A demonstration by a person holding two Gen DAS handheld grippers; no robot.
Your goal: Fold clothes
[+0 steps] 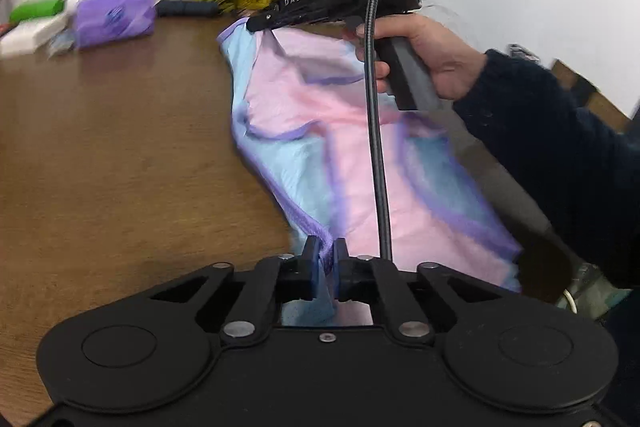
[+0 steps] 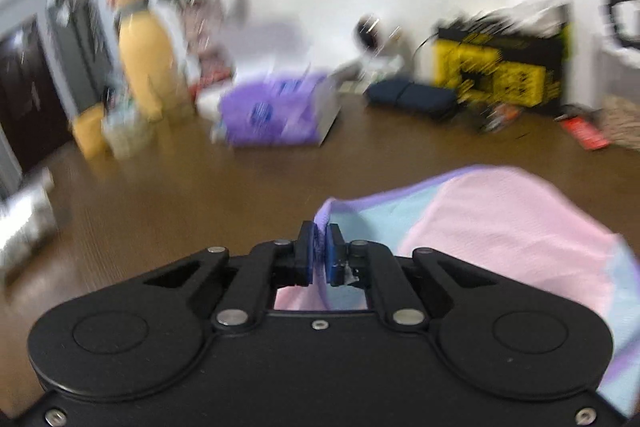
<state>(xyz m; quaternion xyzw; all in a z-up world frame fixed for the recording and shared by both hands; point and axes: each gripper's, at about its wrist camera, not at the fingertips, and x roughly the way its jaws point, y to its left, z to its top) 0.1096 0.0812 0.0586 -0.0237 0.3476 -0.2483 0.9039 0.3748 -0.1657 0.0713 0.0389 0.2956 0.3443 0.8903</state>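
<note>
A pink and light-blue garment (image 1: 372, 163) with purple trim lies stretched across the brown wooden table (image 1: 120, 147). My left gripper (image 1: 326, 247) is shut on the purple hem at the garment's near edge. At the far corner, my right gripper (image 1: 260, 23) pinches the cloth, held by a hand (image 1: 432, 55) in a dark sleeve. In the right wrist view the garment (image 2: 500, 223) drapes to the right and my right gripper (image 2: 320, 233) is shut on its purple-edged corner, with cloth showing between the blue pads. A black cable (image 1: 378, 131) hangs across the garment.
Along the wall at the table's back stand a purple pack (image 1: 116, 17), a white box (image 1: 32, 35), a green object (image 1: 36, 9), a dark blue folded item (image 2: 412, 97) and a yellow-and-black box (image 2: 504, 71). A yellow vase (image 2: 146, 67) stands far left.
</note>
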